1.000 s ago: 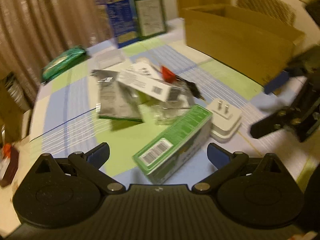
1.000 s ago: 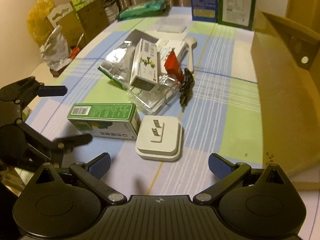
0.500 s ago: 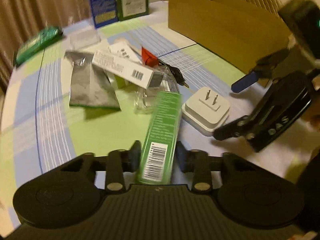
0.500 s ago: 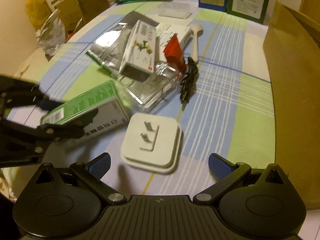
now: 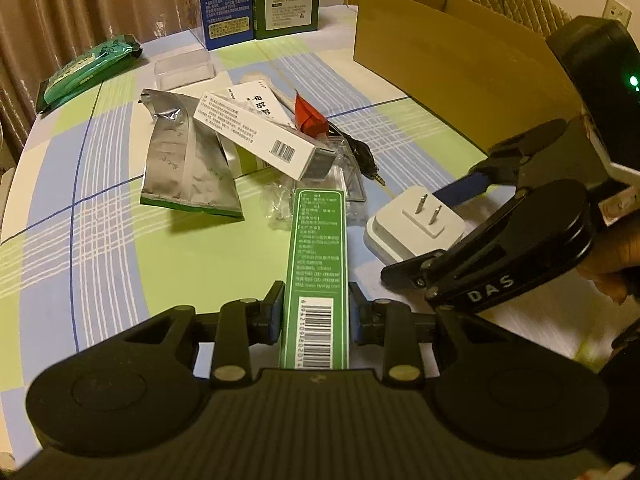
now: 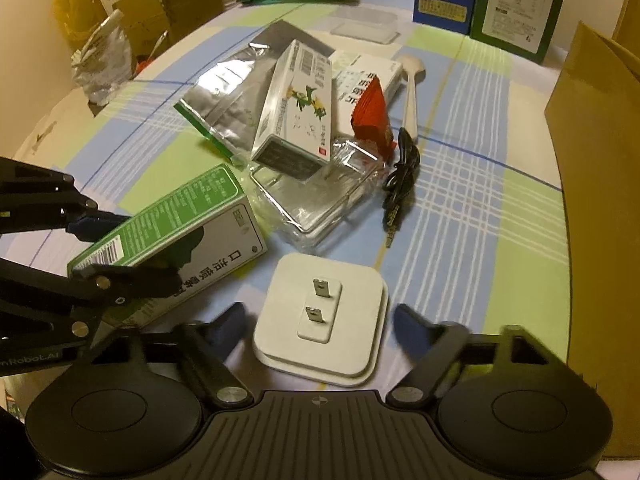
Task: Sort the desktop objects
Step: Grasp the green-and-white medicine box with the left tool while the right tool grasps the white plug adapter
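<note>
Left gripper (image 5: 316, 316) clamps the green box (image 5: 316, 280), tilted off the table (image 5: 100, 240). Right gripper (image 6: 320, 326) is closing astride the white plug adapter (image 6: 324, 320), pads clear. Beyond: packet pile (image 6: 296, 120), cardboard box (image 5: 460, 60).

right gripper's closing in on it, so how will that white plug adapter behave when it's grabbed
The adapter looks rigid: a blocky shell with rounded corners, so it should not flex as the right gripper closes. Lying flat, prongs up, it seems unlikely to roll or tip. Its smooth sides may slip between the pads.
</note>
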The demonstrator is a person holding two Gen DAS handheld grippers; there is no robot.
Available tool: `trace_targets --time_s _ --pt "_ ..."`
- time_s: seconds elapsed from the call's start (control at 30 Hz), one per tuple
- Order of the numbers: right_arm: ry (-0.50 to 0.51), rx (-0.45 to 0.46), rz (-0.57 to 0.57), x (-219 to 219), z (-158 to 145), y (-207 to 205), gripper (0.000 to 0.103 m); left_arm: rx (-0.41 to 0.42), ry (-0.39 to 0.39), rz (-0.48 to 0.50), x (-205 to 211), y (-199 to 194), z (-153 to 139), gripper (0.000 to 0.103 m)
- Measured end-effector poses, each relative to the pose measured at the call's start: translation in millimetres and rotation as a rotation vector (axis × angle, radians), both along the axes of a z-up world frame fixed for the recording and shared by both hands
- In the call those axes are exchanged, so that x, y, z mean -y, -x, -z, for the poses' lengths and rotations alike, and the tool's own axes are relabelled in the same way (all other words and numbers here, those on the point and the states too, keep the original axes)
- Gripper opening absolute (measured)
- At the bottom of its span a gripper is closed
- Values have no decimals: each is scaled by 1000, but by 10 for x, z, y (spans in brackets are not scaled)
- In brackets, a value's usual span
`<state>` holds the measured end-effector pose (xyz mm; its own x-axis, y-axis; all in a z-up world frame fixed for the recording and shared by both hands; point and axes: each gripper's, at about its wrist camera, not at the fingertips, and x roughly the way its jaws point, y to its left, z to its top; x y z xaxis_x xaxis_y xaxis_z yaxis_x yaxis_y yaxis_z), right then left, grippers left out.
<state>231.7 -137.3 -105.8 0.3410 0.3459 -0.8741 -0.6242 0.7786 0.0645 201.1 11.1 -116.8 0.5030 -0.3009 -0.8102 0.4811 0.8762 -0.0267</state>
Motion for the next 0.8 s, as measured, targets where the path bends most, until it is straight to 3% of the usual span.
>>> trace_targets --time_s 0.13,0.8 --pt "25 20 -4 1 -17 13 64 1 -3 -4 25 -38 10 26" --pt "1 53 58 248 -152 73 63 -57 -47 -14 152 -132 23 25"
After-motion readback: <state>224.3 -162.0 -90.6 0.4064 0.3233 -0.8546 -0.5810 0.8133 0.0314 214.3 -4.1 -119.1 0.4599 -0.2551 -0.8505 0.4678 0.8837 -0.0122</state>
